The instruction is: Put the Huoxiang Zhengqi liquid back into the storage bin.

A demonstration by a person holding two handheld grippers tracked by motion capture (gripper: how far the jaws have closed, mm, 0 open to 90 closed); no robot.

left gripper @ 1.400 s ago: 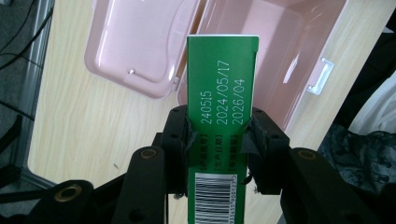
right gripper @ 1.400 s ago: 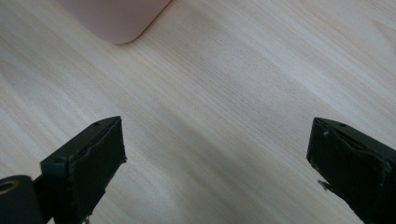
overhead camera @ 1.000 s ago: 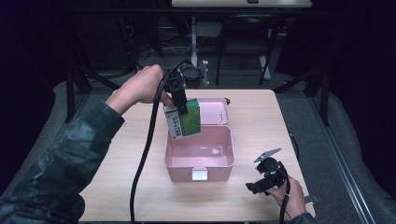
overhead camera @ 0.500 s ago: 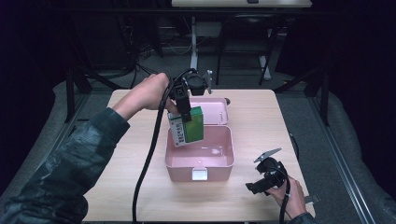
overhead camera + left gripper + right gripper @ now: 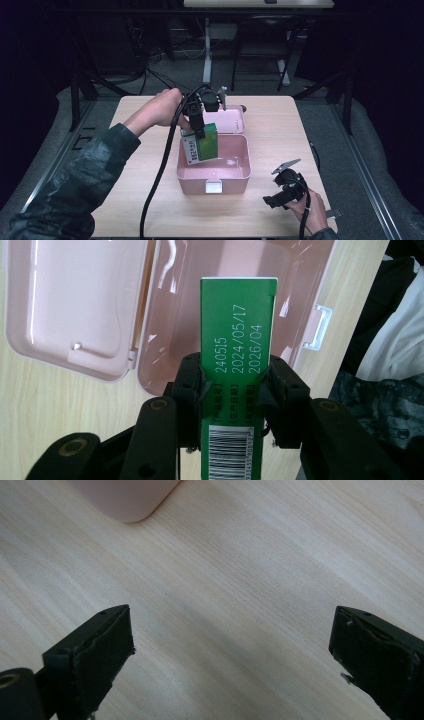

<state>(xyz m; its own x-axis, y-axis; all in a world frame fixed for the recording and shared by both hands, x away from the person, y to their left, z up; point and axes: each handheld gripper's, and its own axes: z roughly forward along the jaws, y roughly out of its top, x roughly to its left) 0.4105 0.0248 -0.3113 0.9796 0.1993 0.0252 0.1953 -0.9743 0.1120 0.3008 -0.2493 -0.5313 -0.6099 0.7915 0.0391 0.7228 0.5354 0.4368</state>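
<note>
My left fingers (image 5: pixel 235 385) pinched the green carton (image 5: pixel 237 345) above the open pink box (image 5: pixel 240 165); my right fingers (image 5: pixel 232 655) rested spread over the desk (image 5: pixel 240 570).

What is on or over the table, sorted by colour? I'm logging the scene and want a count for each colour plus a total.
Pink: 1, the open storage box with its hinged lid
Green: 1, the carton held by the left gripper
Black: 2, the left gripper and the right gripper
Total: 4
</note>
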